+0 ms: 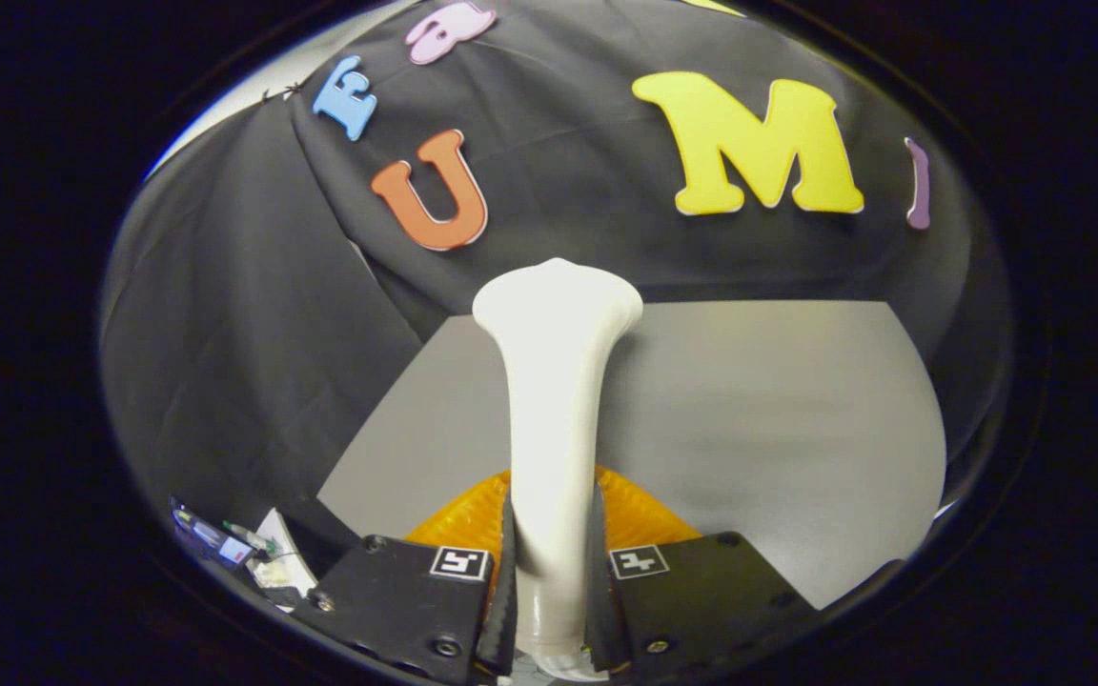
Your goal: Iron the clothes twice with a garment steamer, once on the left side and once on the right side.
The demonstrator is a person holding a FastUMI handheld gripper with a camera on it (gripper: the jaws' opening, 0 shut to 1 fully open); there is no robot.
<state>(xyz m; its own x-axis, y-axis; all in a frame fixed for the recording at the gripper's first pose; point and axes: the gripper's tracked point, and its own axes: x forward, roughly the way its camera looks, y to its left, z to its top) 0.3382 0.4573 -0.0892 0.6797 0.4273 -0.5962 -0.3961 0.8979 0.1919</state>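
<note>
From my seat I see the gripper (551, 581) clamped on the steamer (554, 419) — both fingers (508, 581) press its white handle from either side, gap narrow, no slack visible btwn pads and plastic. The steamer runs straight up from btwn the fingers and away from the camera, slim along the shaft, then flares into a wider rounded head at the far end. The head sits in front of the line where the grey table (778, 419) meets the black cloth wall (225, 362); I can't tell if it touches either. Just behind the handle, low and close to the fingertips, there's an orange ribbed thing (640, 510) — glossy, partly hidden by the steamer and the finger bodies, so I can't say what it is. Each finger body carries a small square marker (639, 560) on top. Off to the left of the fingers, past the table's edge, a bit of clutter (244, 551) — papers and small items, too small to tell apart.
</note>
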